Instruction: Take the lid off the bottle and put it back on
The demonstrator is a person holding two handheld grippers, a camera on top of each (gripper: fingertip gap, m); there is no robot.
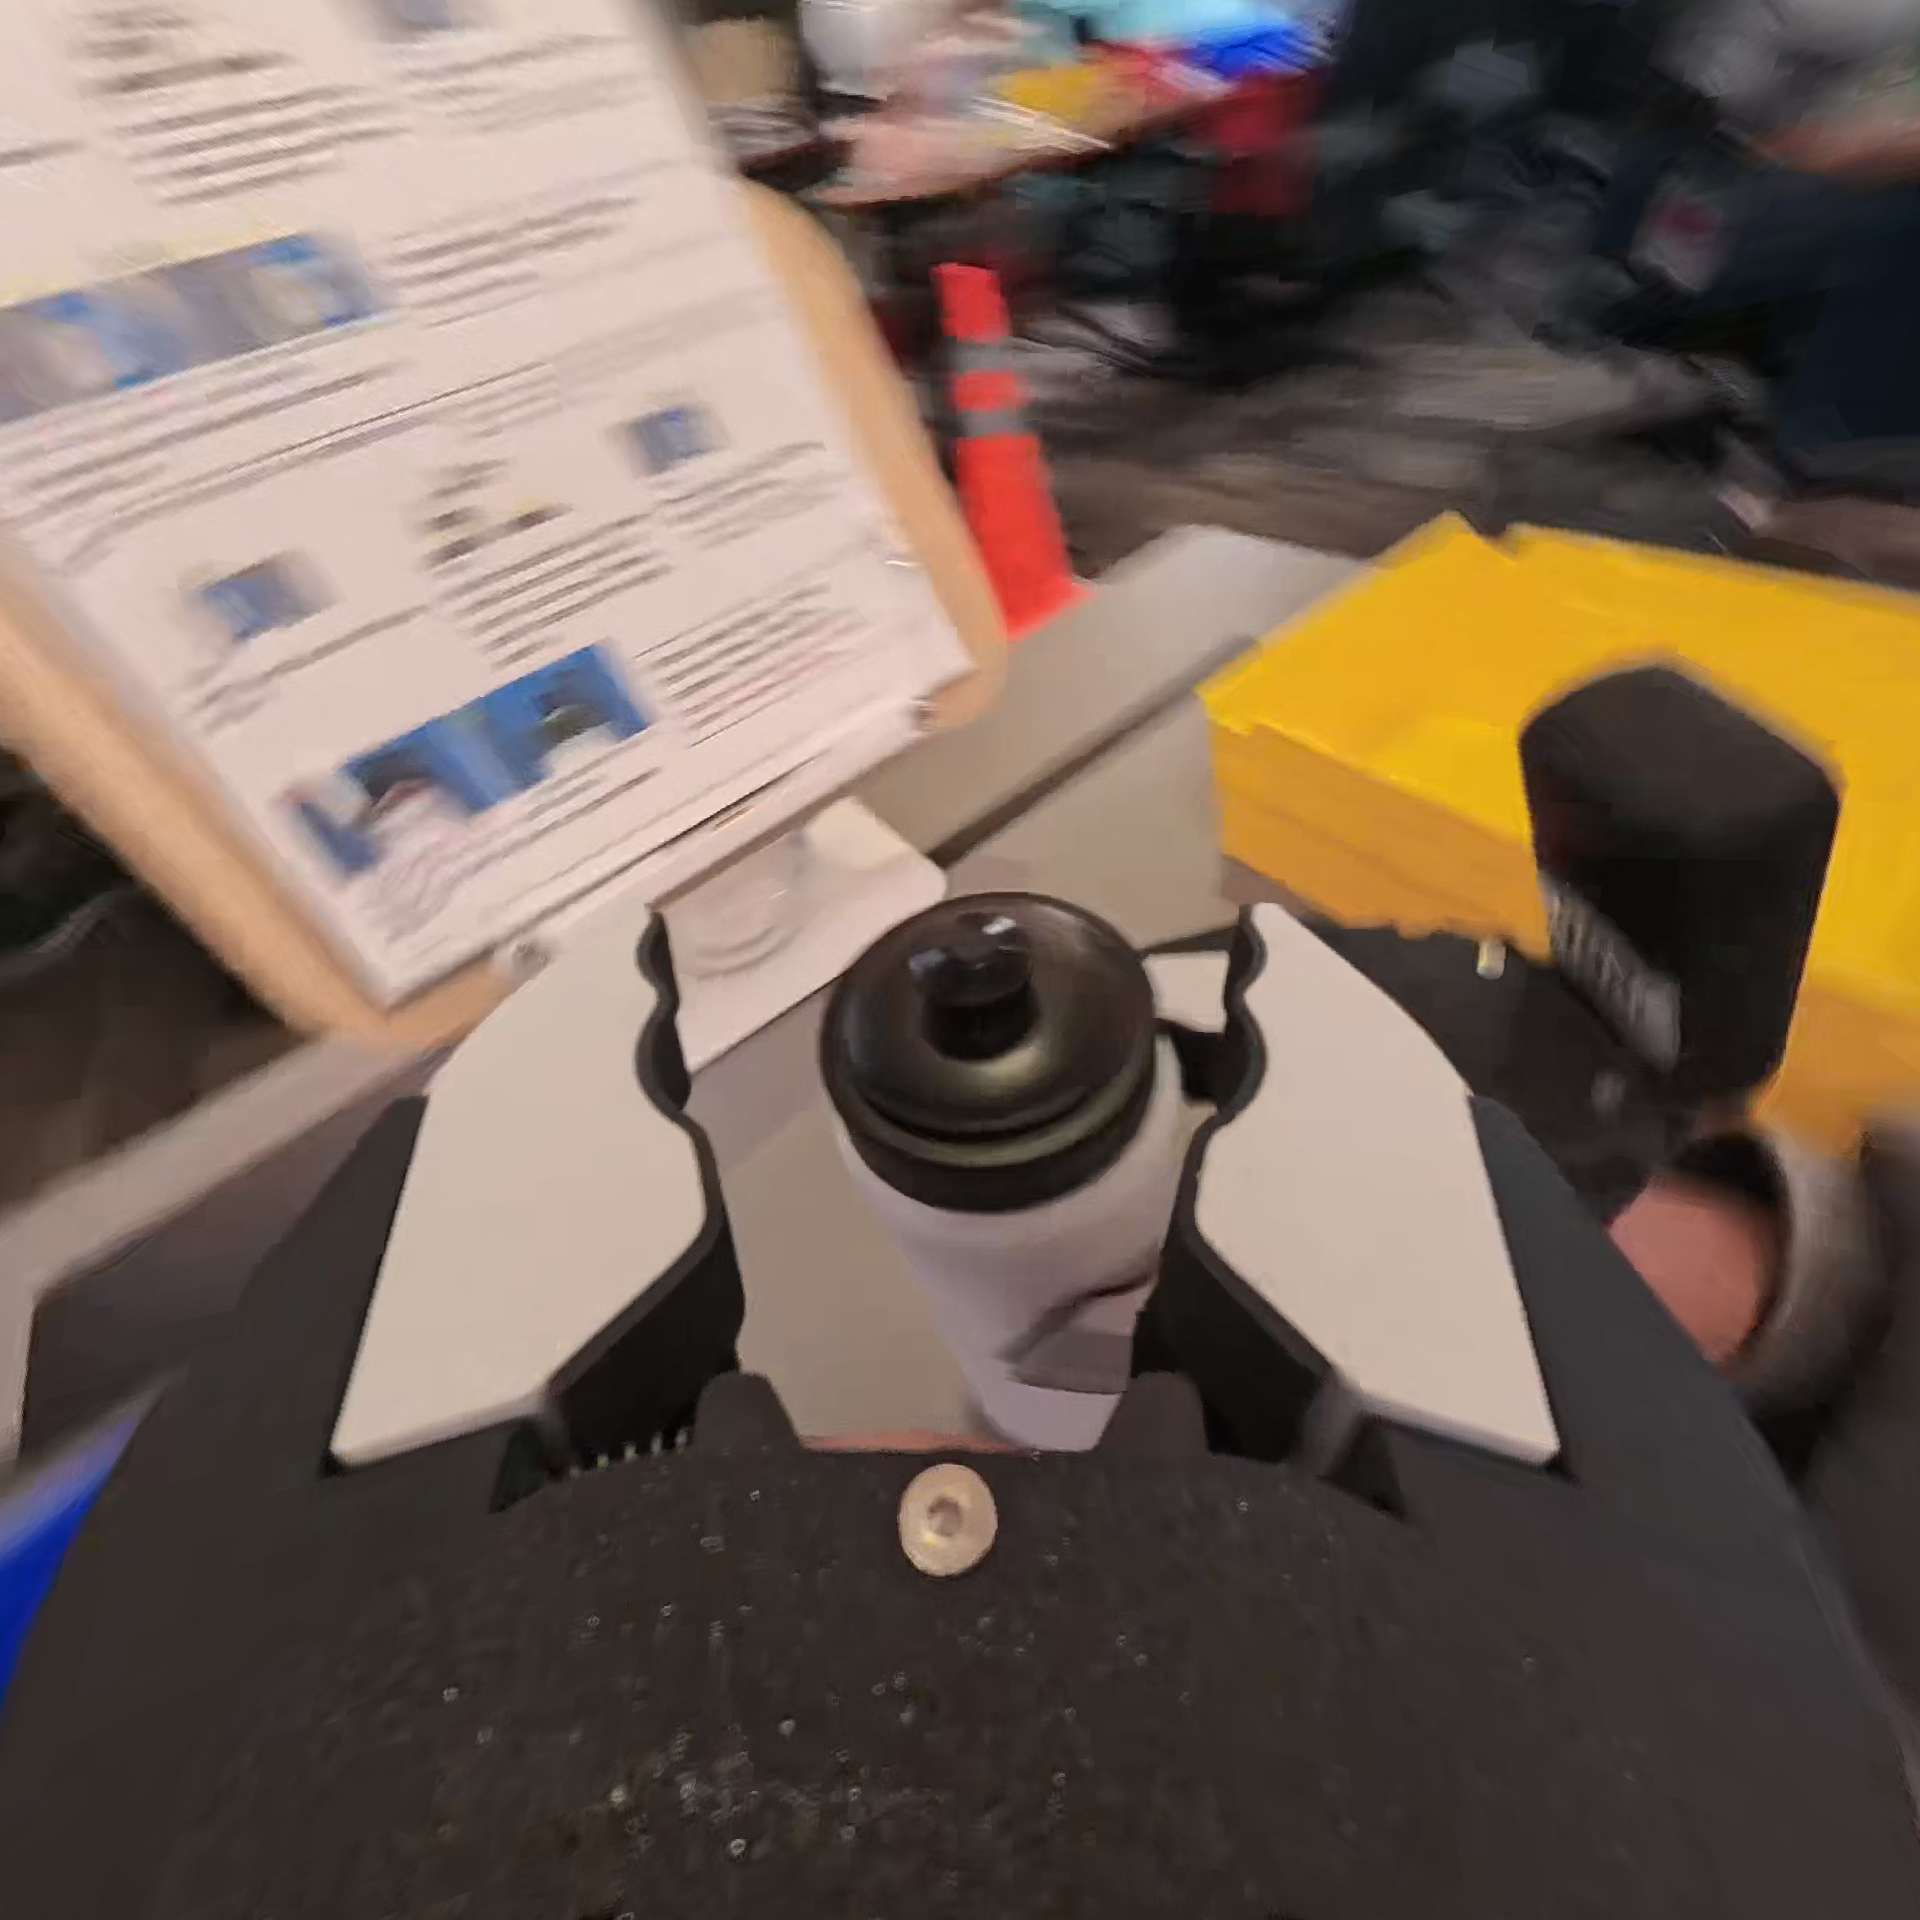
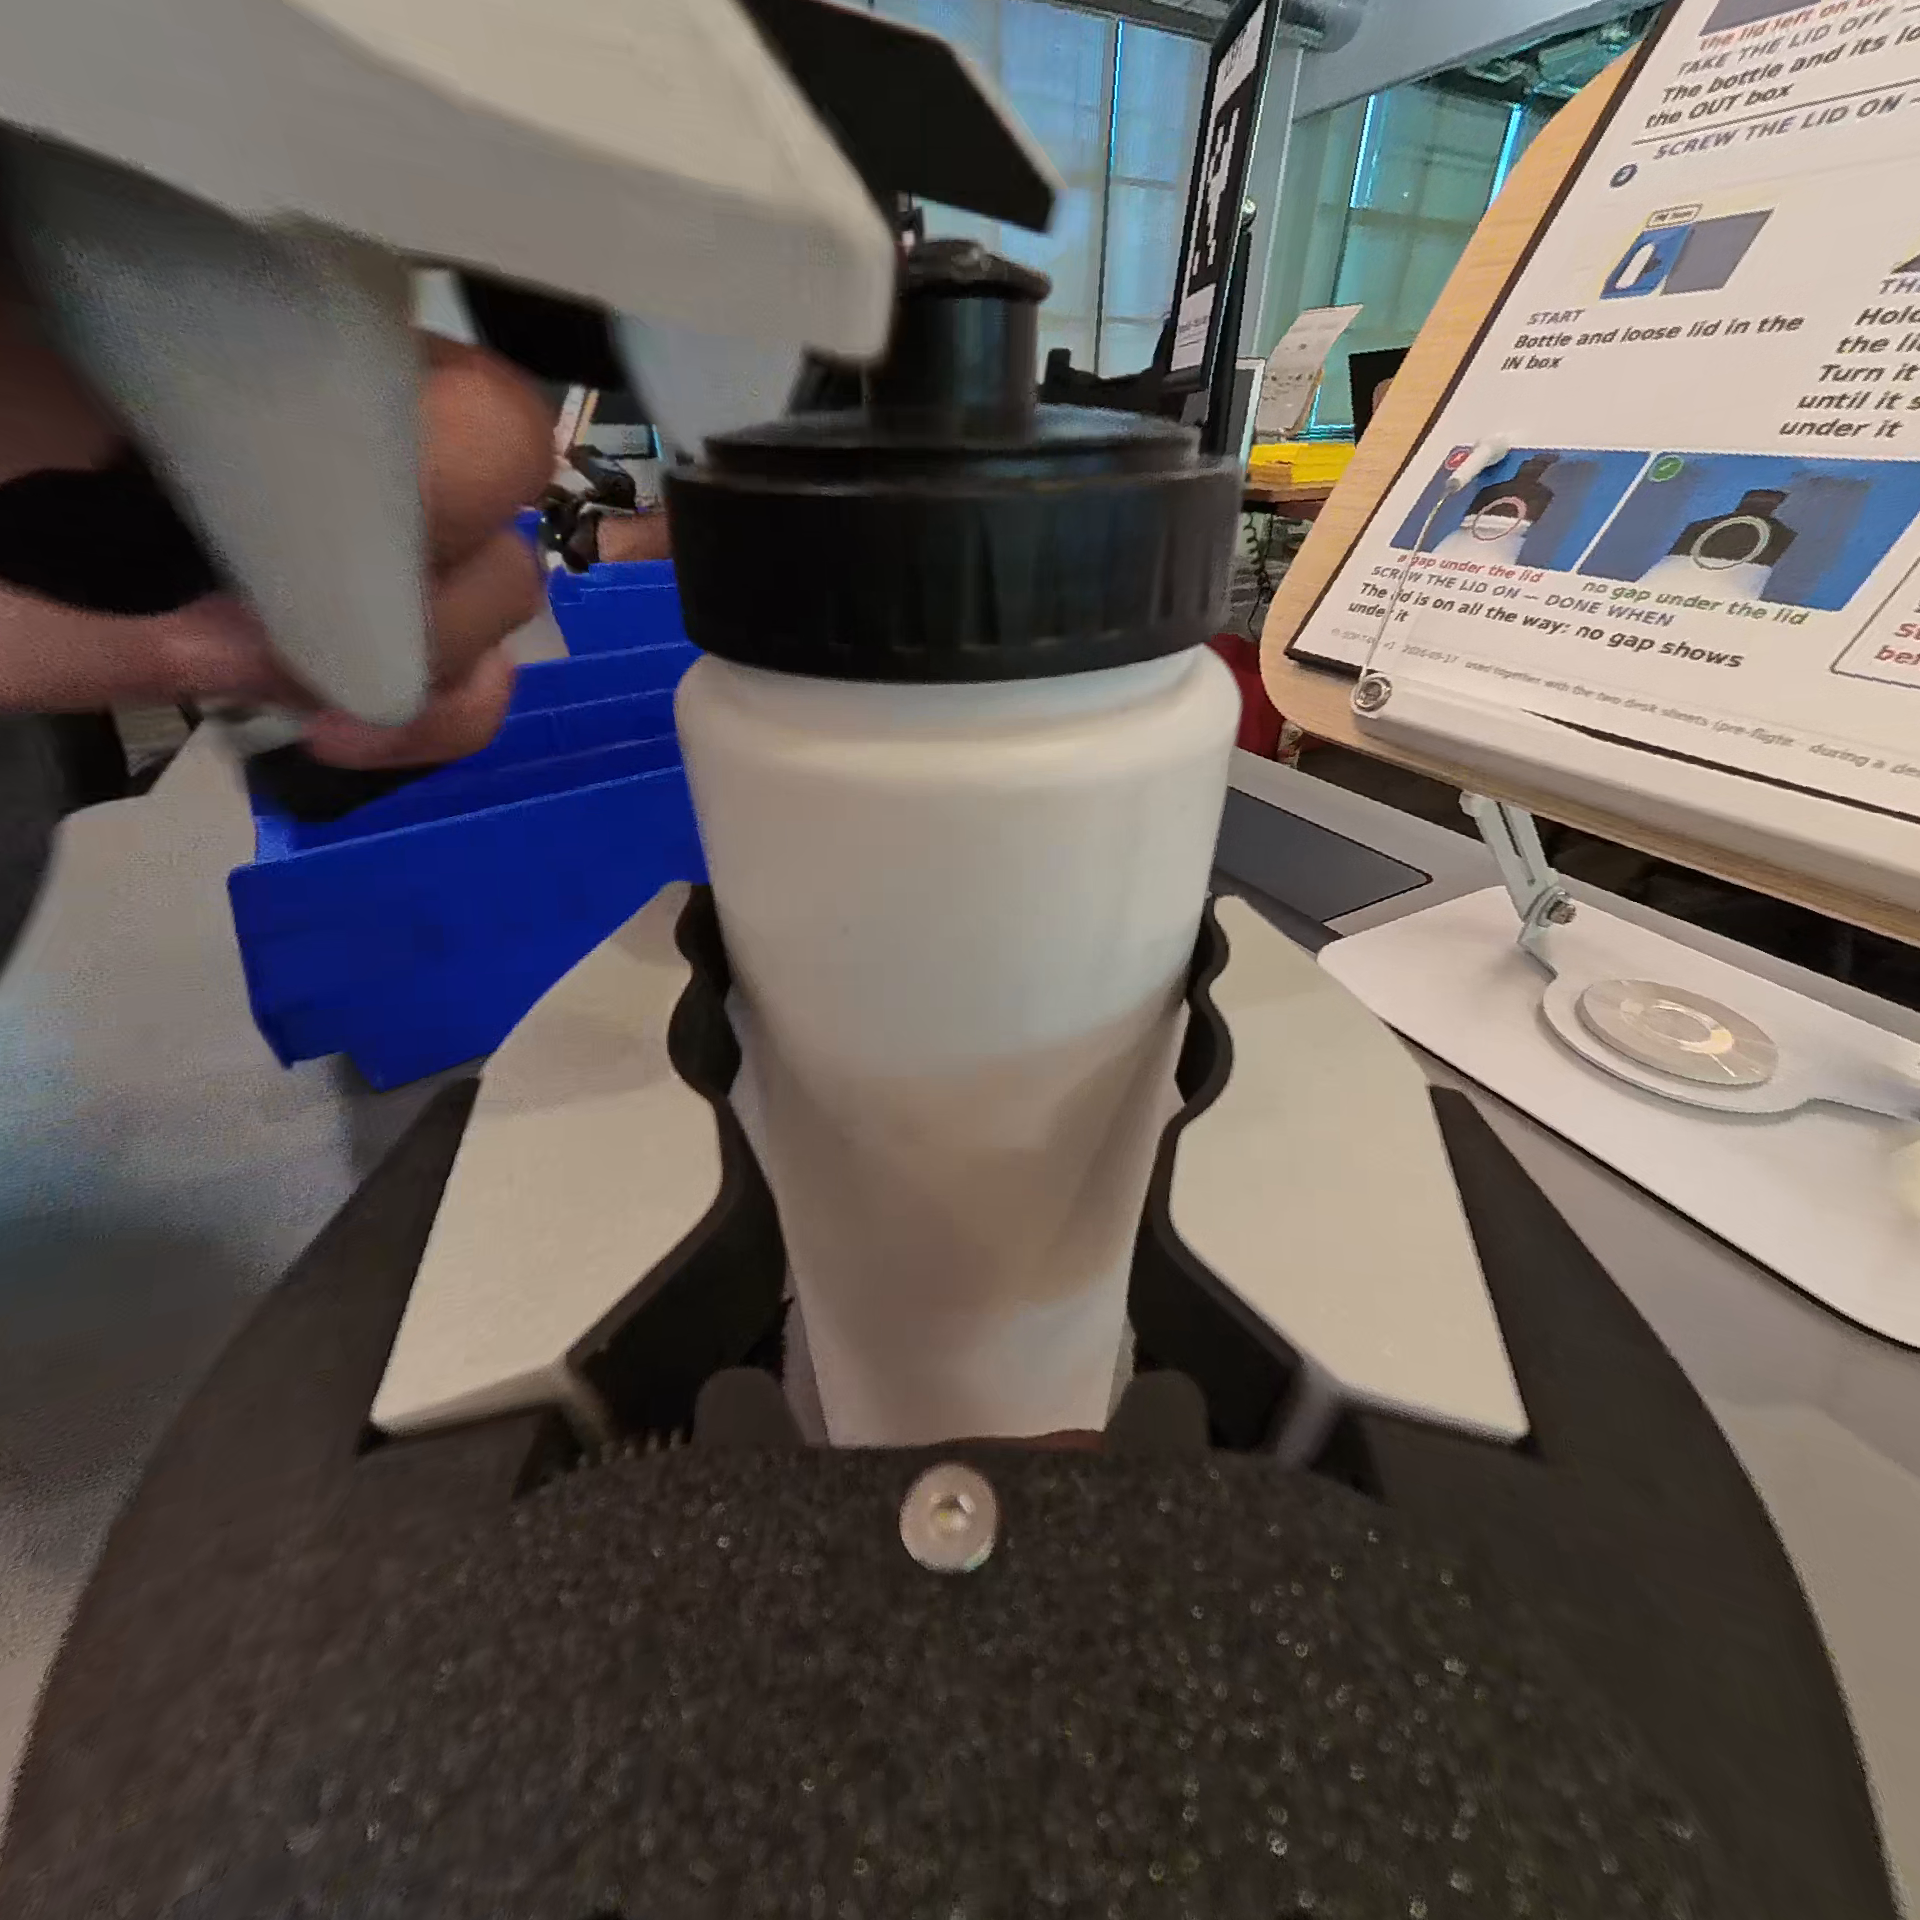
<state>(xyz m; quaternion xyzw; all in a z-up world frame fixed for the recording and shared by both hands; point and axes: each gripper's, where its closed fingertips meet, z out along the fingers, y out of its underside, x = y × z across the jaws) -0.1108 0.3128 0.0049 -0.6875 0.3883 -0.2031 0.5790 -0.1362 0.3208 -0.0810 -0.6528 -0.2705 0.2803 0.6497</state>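
Right gripper [image 2: 951, 1039] clamps the white plastic bottle [image 2: 956, 935] upright at twelve o'clock, bracing it for twisting; left gripper [image 1: 951, 1023], jaws apart, straddles the ribbed black screw lid [image 1: 987, 1039] from above.

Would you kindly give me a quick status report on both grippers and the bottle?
Right gripper shut on the bottle, upright. Left gripper open above the lid, not gripping. Lid on, seated. Nothing in the way.
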